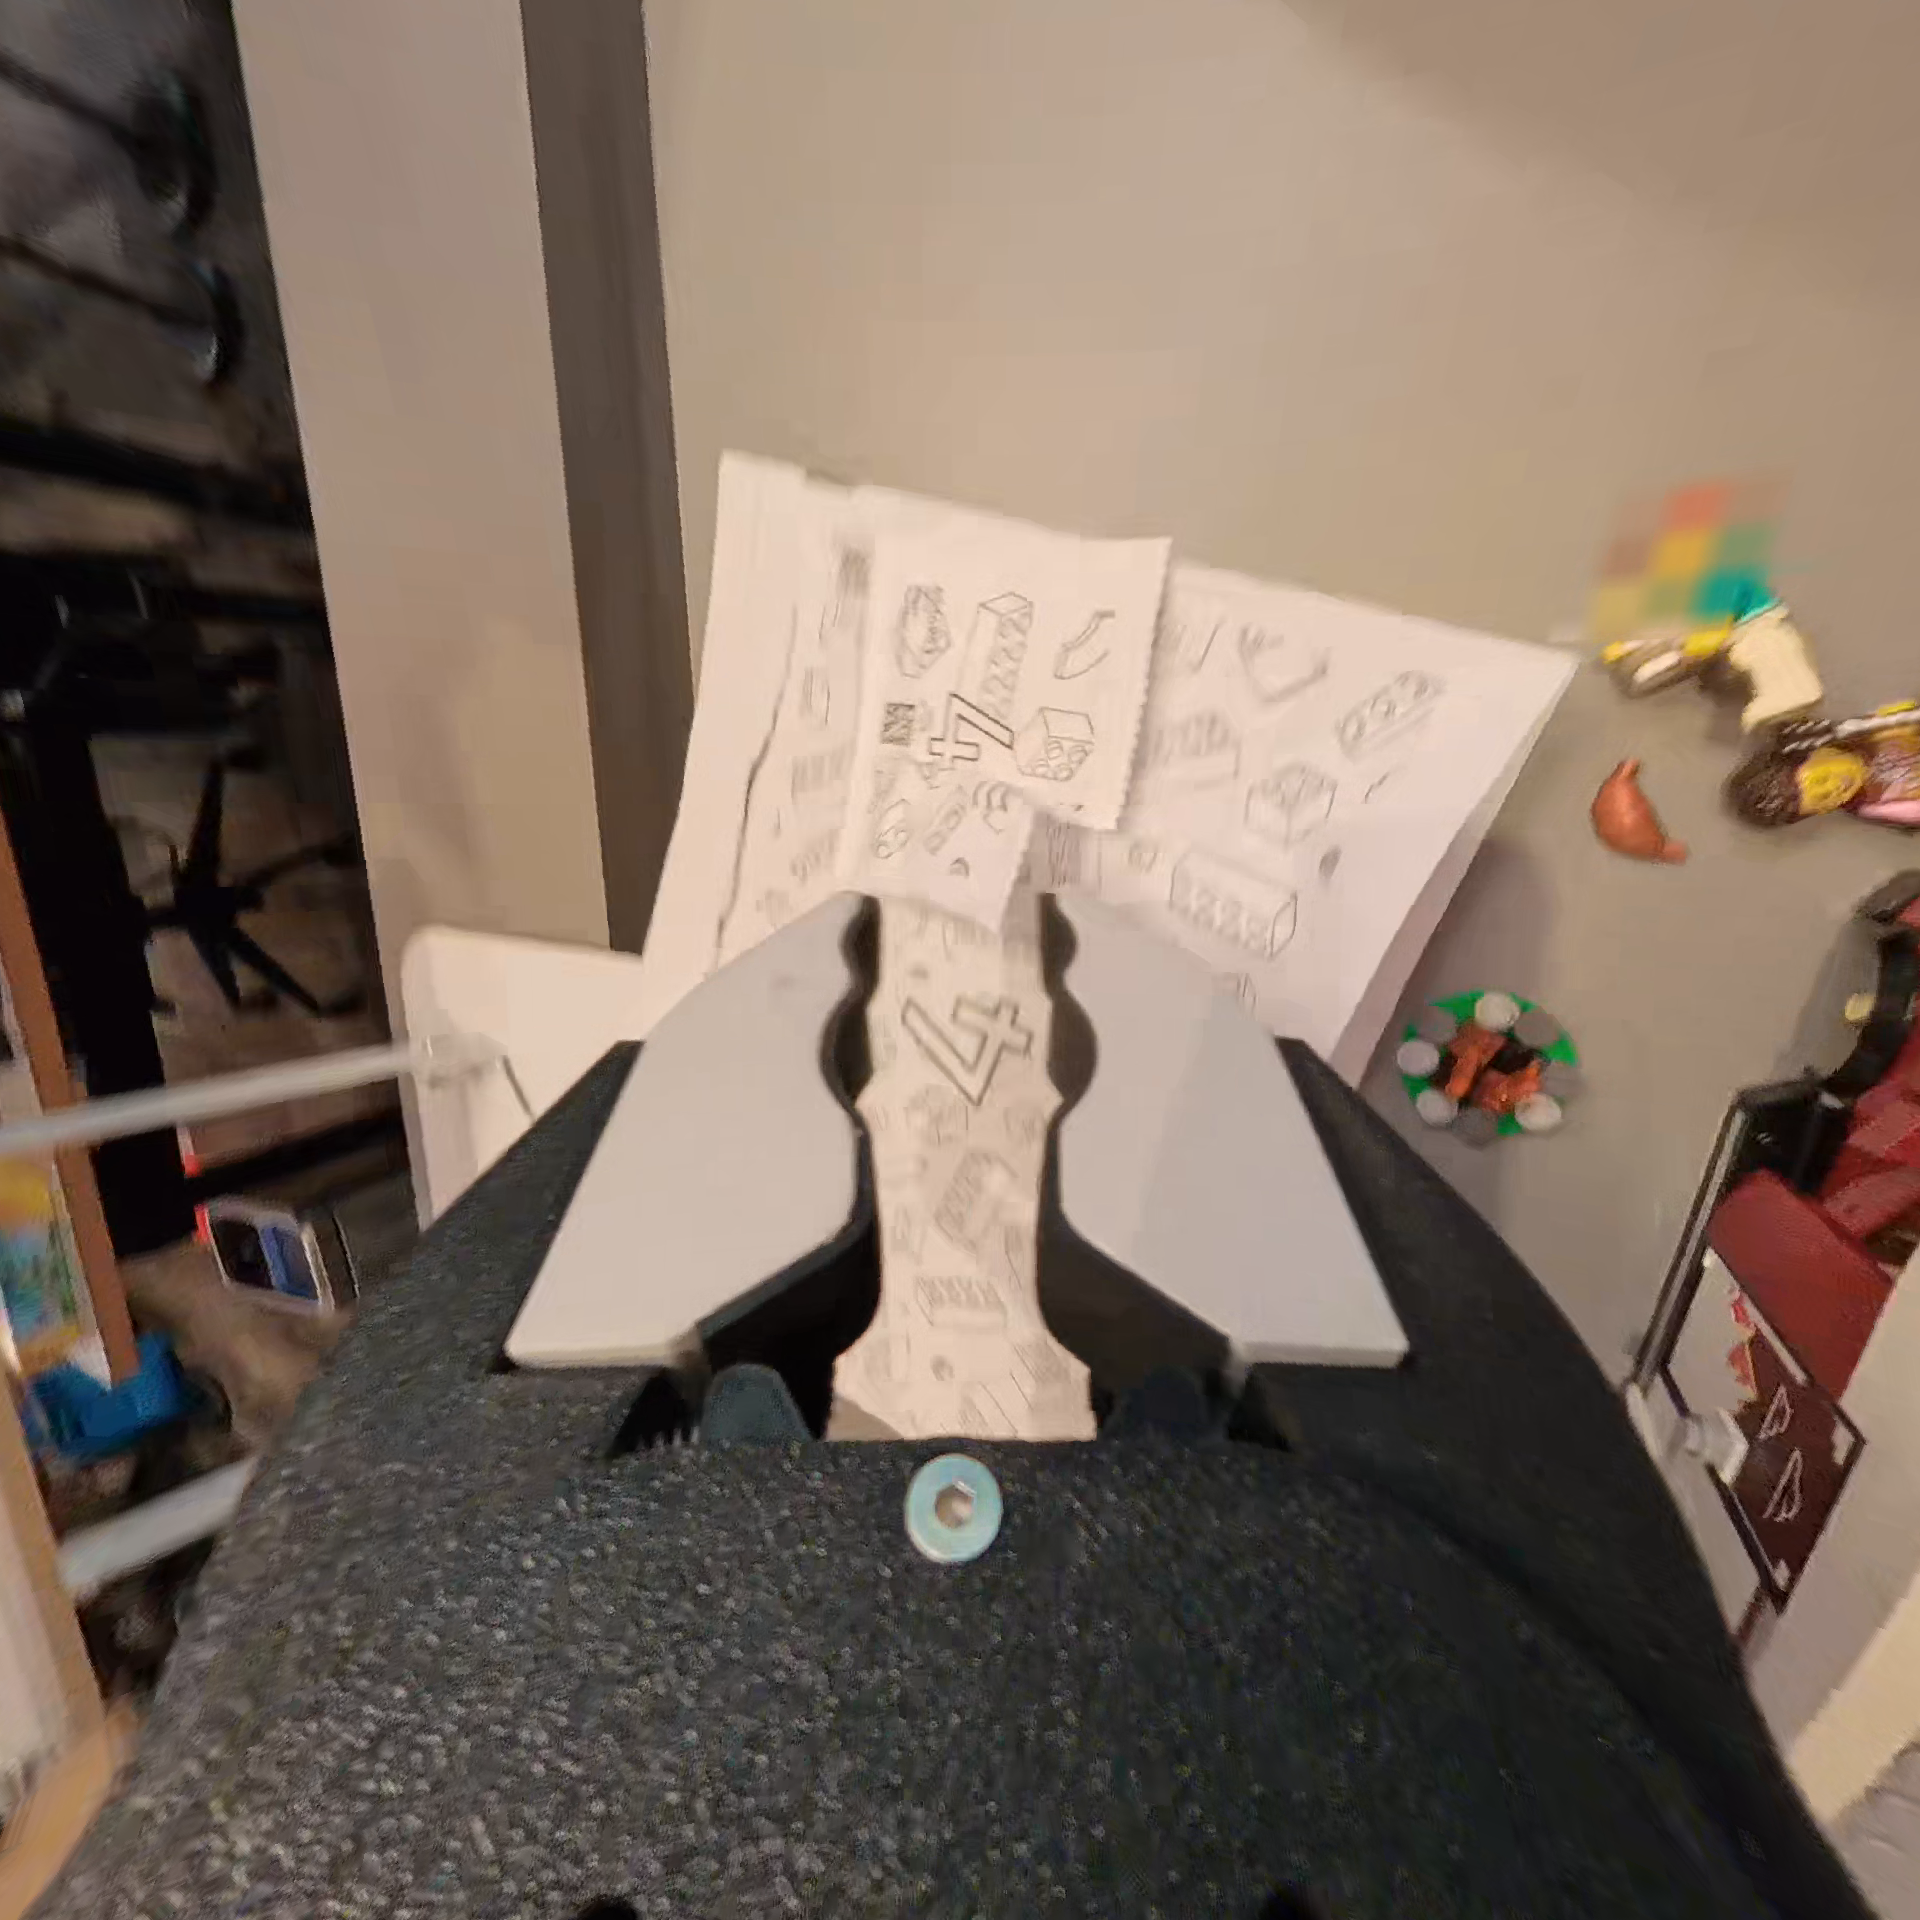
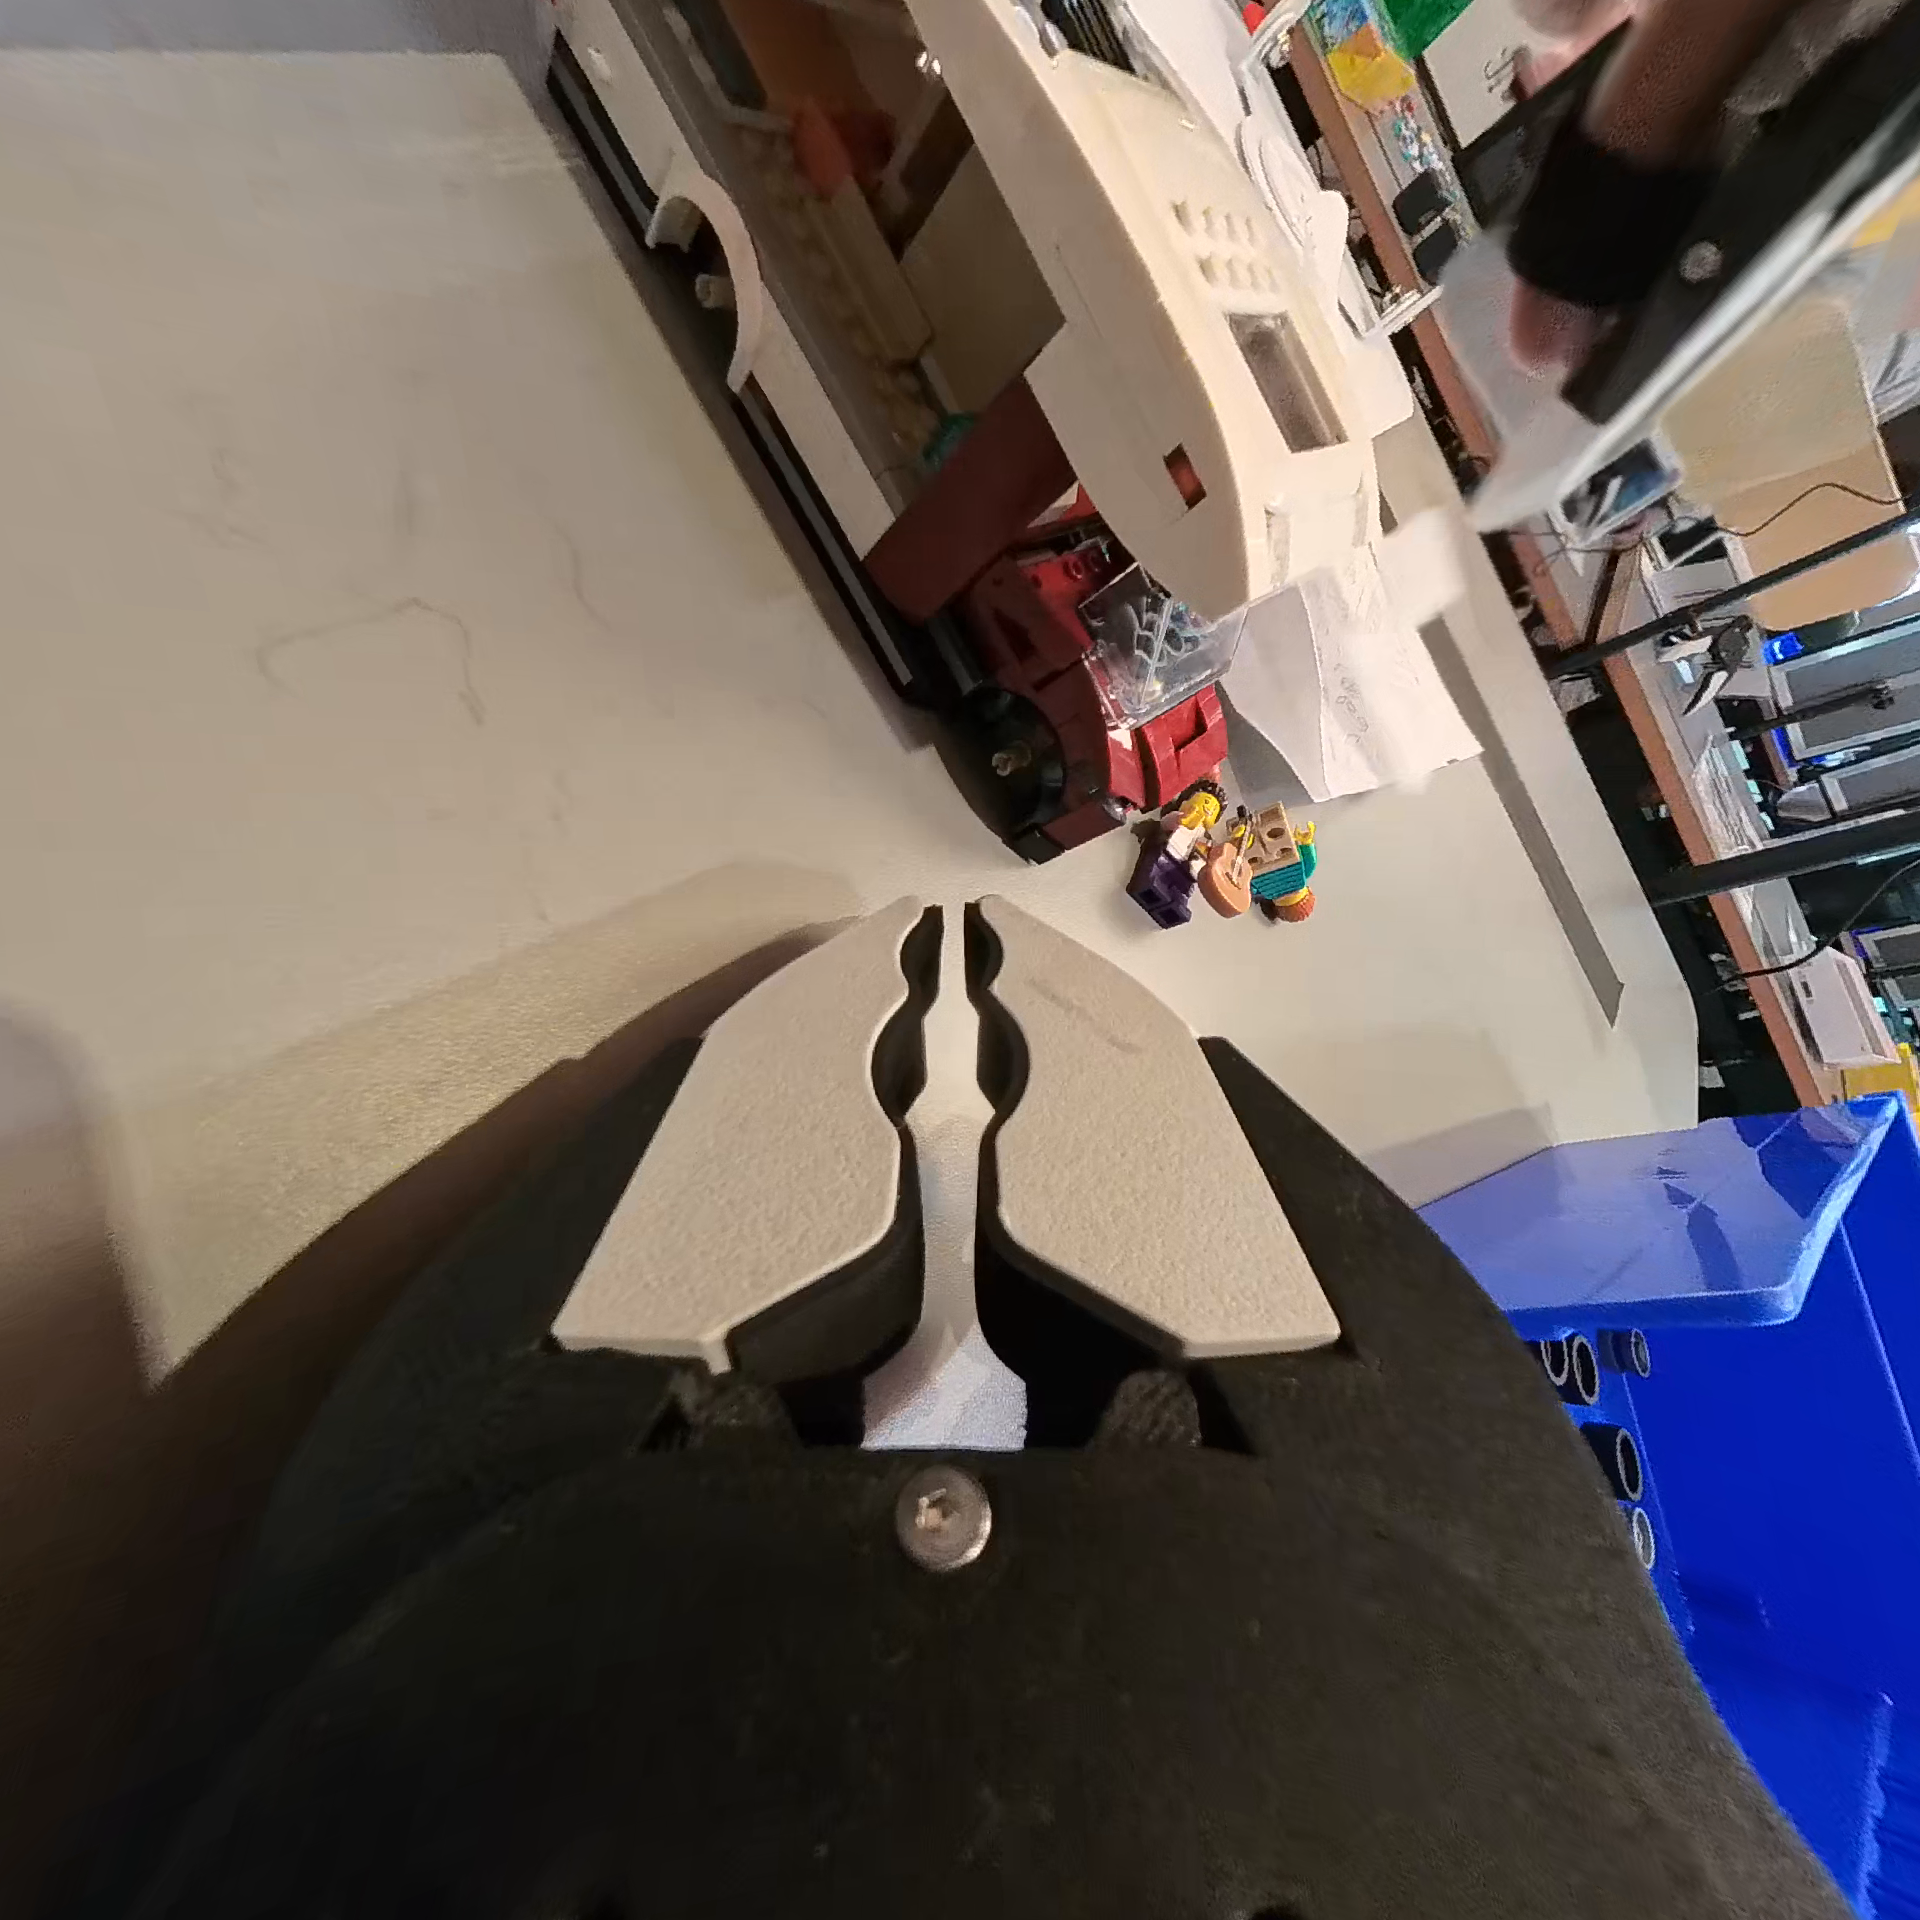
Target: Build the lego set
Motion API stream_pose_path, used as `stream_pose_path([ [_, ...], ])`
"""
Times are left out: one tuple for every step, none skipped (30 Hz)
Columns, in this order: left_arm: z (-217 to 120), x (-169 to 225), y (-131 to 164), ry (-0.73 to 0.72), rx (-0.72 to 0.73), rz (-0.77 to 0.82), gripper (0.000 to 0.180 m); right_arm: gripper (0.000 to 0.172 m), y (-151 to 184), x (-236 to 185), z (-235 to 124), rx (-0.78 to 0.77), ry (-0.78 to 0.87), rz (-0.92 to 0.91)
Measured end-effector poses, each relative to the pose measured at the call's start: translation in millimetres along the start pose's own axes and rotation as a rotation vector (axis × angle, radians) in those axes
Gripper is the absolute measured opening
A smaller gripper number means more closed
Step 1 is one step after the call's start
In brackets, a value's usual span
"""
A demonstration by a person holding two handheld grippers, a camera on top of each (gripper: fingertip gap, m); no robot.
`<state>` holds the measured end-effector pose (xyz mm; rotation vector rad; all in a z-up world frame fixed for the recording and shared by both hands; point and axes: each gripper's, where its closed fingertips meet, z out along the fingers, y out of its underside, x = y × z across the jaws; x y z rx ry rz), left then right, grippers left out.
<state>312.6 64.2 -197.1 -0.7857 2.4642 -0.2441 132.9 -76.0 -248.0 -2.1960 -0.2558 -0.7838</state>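
White paper bag [image 1: 977,727] w/ brick line-drawings, between left gripper [image 1: 956,914] fingers.

The white paper bag printed with line-drawn bricks [image 1: 997,675] is blurred by motion; where it passes between the left gripper [image 1: 956,914], contact with the pads cannot be judged. To its right, the dark red brick-built vehicle [image 1: 1829,1195] is cut off by the frame edge. To its left, the dark shelving [image 1: 125,520] is smeared beyond recognition. Small figures [image 1: 1818,769] at upper right are indistinct.
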Motion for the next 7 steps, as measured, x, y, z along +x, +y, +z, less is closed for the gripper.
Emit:
stream_pose_path([
  [-2.4, -1.7, 11.3, -0.030, -0.027, -0.046, 0.042, 0.004, 0.0, 0.1, 0.1, 0.000, 0.001, 0.000],
  [-8.4, -2.7, 21.7, -0.056, -0.033, -0.100, 0.048, 0.004, 0.1, 0.2, 0.1, 0.000, 0.003, -0.001],
  [-17.8, -3.1, 32.2, -0.080, -0.021, -0.161, 0.052, 0.004, 0.0, 0.5, 0.2, 0.000, 0.006, -0.003],
  [-30.3, -5.4, 45.6, -0.119, -0.007, -0.226, 0.054, 0.004, 0.1, 0.7, 0.1, 0.000, 0.010, -0.006],
  [-45.1, -9.7, 64.3, -0.175, -0.004, -0.291, 0.055, 0.004, 0.0, 0.8, 0.1, 0.000, 0.013, -0.008],
  [-62.1, -15.9, 89.6, -0.249, -0.019, -0.351, 0.056, 0.004, 0.0, 0.9, 0.0, 0.000, 0.016, -0.011],
  [-80.7, -23.6, 122.2, -0.339, -0.055, -0.406, 0.056, 0.004, -0.2, 0.9, -0.1, 0.001, 0.020, -0.014],
])
